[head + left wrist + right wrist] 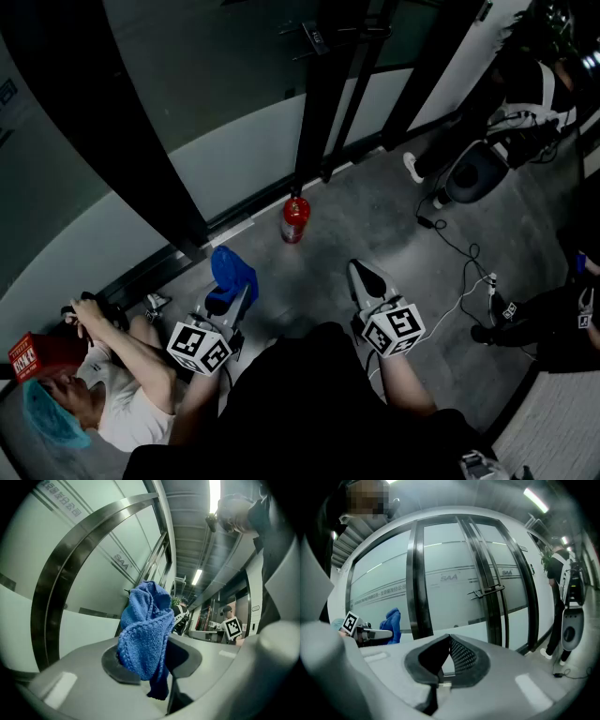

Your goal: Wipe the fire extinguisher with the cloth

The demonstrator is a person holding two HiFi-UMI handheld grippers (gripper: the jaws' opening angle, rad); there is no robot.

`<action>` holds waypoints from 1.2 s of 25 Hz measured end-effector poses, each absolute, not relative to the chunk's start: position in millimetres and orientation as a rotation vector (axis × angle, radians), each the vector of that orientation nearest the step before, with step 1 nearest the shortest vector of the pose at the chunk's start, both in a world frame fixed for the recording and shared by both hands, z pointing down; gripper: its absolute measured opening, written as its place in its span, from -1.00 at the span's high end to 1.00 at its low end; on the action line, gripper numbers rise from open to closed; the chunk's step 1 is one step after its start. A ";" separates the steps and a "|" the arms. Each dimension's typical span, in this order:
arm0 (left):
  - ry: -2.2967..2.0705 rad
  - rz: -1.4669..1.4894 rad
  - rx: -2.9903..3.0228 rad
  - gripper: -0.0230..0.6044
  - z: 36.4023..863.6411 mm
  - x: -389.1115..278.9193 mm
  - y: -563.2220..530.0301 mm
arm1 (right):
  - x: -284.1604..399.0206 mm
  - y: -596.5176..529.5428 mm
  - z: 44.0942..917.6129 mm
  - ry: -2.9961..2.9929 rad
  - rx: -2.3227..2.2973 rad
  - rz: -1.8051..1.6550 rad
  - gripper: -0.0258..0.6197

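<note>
The red fire extinguisher [294, 218] stands upright on the grey floor [375, 225] near the middle of the head view, just below the foot of the glass wall [216, 103] and clear of both grippers. The blue cloth [234, 272] sits lower left of it, bunched up and pinched in the closed jaws of the left gripper [228, 292]. In the left gripper view the cloth [145, 630] rises as a knitted wad above the left gripper [150, 660], with a tail hanging down. The right gripper [363, 277], lower right of the extinguisher, holds nothing. In its own view the right gripper [449, 641] has its jaw tips together. A person in a white shirt [117, 403] is at the lower left corner.
</note>
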State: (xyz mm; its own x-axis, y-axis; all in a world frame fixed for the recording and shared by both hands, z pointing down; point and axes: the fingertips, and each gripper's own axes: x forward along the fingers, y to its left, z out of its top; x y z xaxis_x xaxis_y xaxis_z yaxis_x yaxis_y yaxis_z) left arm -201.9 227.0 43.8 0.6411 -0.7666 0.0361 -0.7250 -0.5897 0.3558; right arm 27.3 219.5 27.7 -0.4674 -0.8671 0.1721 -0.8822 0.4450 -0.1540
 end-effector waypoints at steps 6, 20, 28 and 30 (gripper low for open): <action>-1.218 -0.150 2.510 0.56 55.9 -195.9 192.8 | 30.5 187.1 44.4 -2.630 1.549 0.355 0.91; -1.390 -0.104 2.467 0.57 48.3 -104.1 54.0 | 75.9 19.6 28.0 -2.824 1.228 0.290 0.91; -1.412 -0.039 2.441 0.56 56.6 -73.9 1.3 | 120.9 -27.8 55.1 -2.765 1.224 0.432 0.91; -1.386 -0.003 2.444 0.56 61.3 -67.6 -6.7 | 125.7 -30.5 58.5 -2.750 1.229 0.442 0.91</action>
State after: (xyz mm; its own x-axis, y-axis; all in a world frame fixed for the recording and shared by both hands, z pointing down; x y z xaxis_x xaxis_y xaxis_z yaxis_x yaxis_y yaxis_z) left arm -67.6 -6.7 61.3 0.5266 -0.8352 0.1586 -0.8344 -0.4722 0.2842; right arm 125.7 -30.5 58.5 -0.6700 -0.7136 0.2048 -0.7418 0.6326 -0.2226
